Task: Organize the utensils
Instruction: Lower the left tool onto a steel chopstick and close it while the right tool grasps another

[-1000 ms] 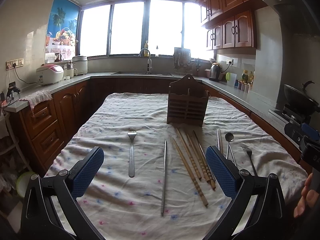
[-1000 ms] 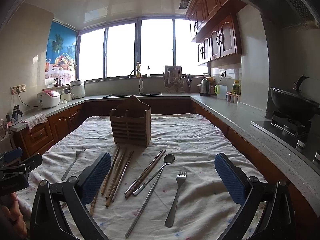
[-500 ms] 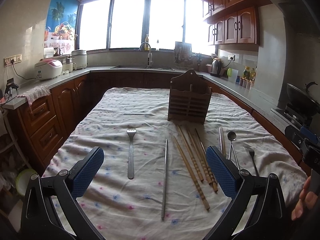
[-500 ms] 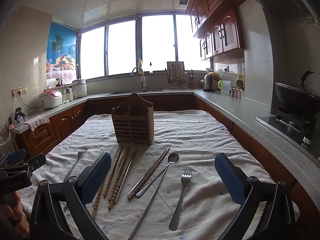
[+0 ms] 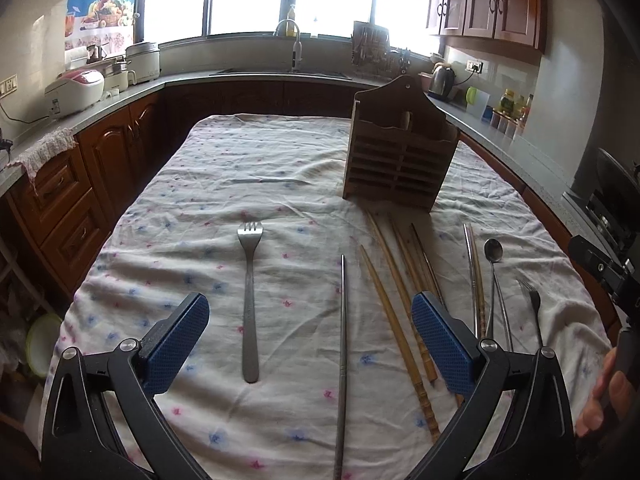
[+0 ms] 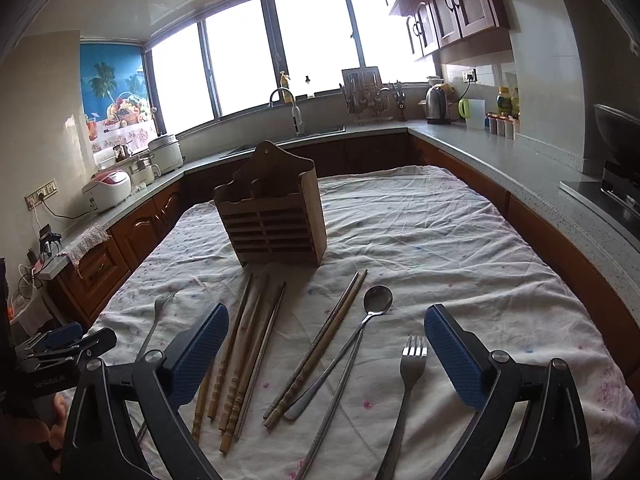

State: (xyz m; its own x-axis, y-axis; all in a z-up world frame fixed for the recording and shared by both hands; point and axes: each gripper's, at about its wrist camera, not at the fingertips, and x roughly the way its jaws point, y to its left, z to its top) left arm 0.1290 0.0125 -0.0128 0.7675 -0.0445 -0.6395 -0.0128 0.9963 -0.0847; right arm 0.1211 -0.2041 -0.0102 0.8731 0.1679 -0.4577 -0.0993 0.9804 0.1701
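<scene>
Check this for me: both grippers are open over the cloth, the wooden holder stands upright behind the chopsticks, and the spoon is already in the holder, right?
Not quite. The spoon lies on the cloth, as the right wrist view shows. The left gripper and right gripper are open, and the wooden holder stands upright behind the chopsticks.
</scene>
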